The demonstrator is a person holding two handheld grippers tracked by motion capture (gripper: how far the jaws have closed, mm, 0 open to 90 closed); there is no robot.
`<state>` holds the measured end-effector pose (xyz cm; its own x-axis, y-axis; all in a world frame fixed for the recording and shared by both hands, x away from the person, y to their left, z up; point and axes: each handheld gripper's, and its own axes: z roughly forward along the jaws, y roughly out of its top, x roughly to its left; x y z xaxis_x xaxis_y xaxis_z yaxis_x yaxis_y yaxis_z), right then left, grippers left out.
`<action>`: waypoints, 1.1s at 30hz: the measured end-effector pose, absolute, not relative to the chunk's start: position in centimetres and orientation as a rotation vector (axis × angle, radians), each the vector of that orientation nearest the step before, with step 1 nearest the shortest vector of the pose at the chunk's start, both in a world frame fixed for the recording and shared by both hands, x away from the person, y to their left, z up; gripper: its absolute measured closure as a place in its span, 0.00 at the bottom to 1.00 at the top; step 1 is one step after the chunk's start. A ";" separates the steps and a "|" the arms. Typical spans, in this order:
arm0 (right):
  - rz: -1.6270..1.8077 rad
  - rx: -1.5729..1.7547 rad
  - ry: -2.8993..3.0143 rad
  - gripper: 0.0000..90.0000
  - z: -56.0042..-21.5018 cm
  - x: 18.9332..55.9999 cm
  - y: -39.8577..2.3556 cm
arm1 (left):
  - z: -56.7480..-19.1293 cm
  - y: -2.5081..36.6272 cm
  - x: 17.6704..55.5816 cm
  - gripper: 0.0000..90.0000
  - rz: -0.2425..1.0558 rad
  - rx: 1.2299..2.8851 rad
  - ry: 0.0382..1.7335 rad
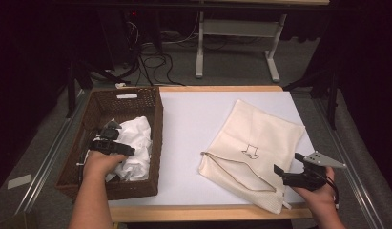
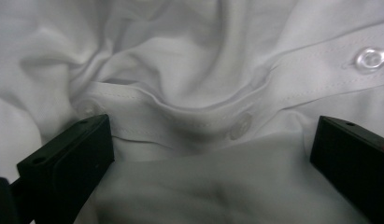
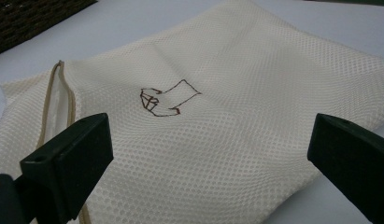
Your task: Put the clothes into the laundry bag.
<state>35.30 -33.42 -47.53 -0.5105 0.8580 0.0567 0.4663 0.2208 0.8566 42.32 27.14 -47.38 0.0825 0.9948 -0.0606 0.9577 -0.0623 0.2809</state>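
- Dark floor with cables surrounds the white table (image 1: 193, 124), where we work from its near edge.
- At nine o'clock on the table stands a brown wicker basket (image 1: 153, 114), and a crumpled white shirt (image 1: 136, 143) lies inside it.
- We hold the left gripper (image 1: 110, 131) down in the basket, its jaws spread wide apart and gripping nothing.
- In the left gripper view, the shirt (image 2: 189, 84) lies between and just ahead of the open jaws, its buttoned placket running across from one jaw to the other; whether the fingers (image 2: 68, 158) touch the cloth we cannot tell.
- At three o'clock lies a cream mesh laundry bag (image 1: 255, 138), flat, its zipped mouth toward the table's middle.
- We hold the right gripper (image 1: 286, 169) at the bag's near corner, at five o'clock, jaws wide open.
- In the right gripper view, the bag (image 3: 217, 140) spreads between the fingers (image 3: 73, 154), a small brown mark at its middle.
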 end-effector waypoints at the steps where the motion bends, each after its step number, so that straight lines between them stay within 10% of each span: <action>1: 1.218 1.225 2.069 0.01 -47.5 35.3 -33.4 | -47.7 27.0 42.4 0.00 0.193 2.121 1.962; 7: 1.218 1.234 2.073 0.01 -47.7 35.3 -33.2 | -49.0 25.9 42.6 0.03 0.135 2.239 1.911; 14: 1.214 1.241 2.076 0.02 -47.7 35.2 -32.9 | -48.4 25.2 41.9 0.60 0.188 2.280 1.787; 21: 1.216 1.244 2.079 0.02 -47.8 35.2 -32.9 | -48.1 25.0 41.6 0.89 0.226 2.305 1.745; 33: 1.222 1.242 2.076 0.03 -47.8 35.3 -33.1 | -45.5 25.1 40.2 0.92 0.515 2.141 1.594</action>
<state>35.31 -33.10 -47.79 -0.5074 0.8585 0.0737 0.4812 0.2113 0.8507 40.21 25.06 -45.45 0.2744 0.9606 0.0447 0.8051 -0.2549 0.5356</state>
